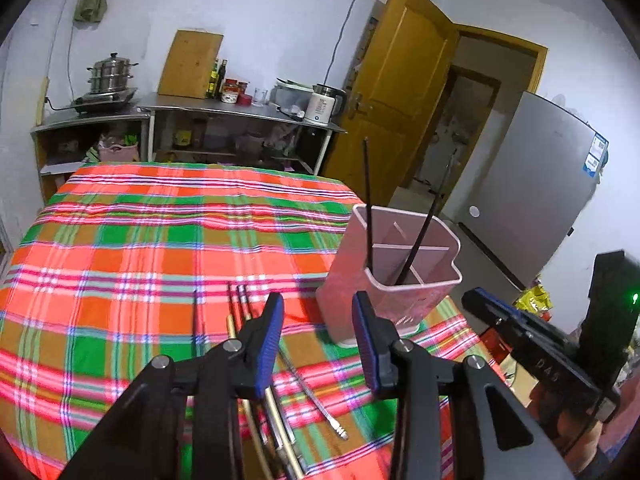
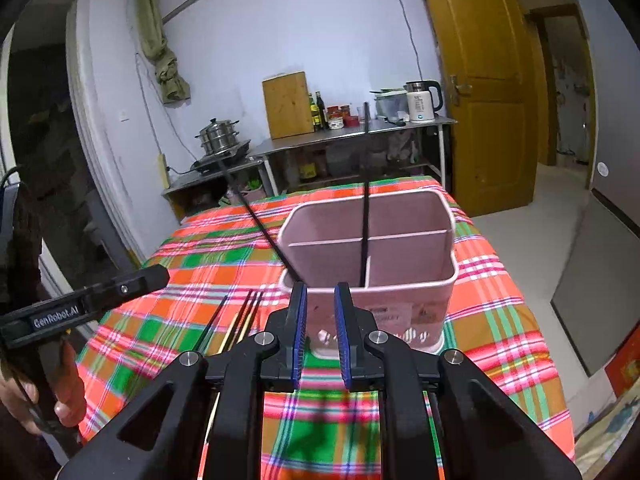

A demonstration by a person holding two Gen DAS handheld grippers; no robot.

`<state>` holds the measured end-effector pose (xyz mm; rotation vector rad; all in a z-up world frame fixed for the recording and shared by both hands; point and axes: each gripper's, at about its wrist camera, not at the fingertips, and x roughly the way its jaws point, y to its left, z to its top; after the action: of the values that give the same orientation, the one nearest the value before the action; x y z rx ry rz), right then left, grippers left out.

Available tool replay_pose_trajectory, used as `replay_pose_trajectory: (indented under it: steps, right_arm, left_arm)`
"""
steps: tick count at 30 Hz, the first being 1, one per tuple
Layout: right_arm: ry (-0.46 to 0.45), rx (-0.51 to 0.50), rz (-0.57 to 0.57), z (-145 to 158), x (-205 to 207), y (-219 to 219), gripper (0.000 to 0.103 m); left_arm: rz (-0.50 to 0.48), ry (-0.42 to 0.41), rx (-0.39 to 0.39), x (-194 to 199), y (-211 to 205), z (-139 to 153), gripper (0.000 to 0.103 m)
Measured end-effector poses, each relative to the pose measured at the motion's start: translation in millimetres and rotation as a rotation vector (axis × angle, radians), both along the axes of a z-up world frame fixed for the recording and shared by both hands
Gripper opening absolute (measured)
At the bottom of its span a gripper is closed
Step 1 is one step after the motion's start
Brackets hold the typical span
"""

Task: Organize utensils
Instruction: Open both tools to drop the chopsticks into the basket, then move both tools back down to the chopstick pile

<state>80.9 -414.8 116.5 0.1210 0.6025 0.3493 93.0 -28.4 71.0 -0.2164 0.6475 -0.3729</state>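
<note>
A pink divided utensil holder [image 1: 384, 296] [image 2: 372, 256] stands on the plaid tablecloth [image 1: 160, 248] [image 2: 500, 320]. Two black chopsticks [image 1: 368, 208] [image 2: 365, 220] lean upright in its compartments. Several loose chopsticks [image 1: 240, 308] [image 2: 240, 320] lie on the cloth left of the holder, some black, some pale with metal ends [image 1: 316, 400]. My left gripper [image 1: 318, 308] is open and empty, above the loose chopsticks, just left of the holder. My right gripper [image 2: 320, 292] is open a little and empty, just before the holder's near wall.
The table's right edge drops to the floor beside a grey fridge [image 1: 536, 184] and a yellow door [image 1: 396, 92]. A steel counter [image 1: 240, 108] with a pot, cutting board, bottles and kettle stands behind the table.
</note>
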Motion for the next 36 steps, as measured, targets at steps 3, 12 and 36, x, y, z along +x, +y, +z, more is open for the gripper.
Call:
replay_pose_trajectory:
  steps: [3,12,36]
  right_arm:
    - [-0.009,-0.017,0.011,-3.5,-10.0,7.4,0.014]
    - [0.019,-0.016,0.068,-24.0,-29.1,27.5,0.014]
    - [0.144,-0.082,0.162,-68.6,-13.7,72.9,0.014]
  left_arm:
    - [0.028,-0.016,0.031,-12.0,7.3,-8.8,0.037]
    - [0.086,-0.006,0.095,-42.4,32.4,-39.8,0.037]
    - [0.114,0.227,0.127,0.0,62.1,-107.7,0.024]
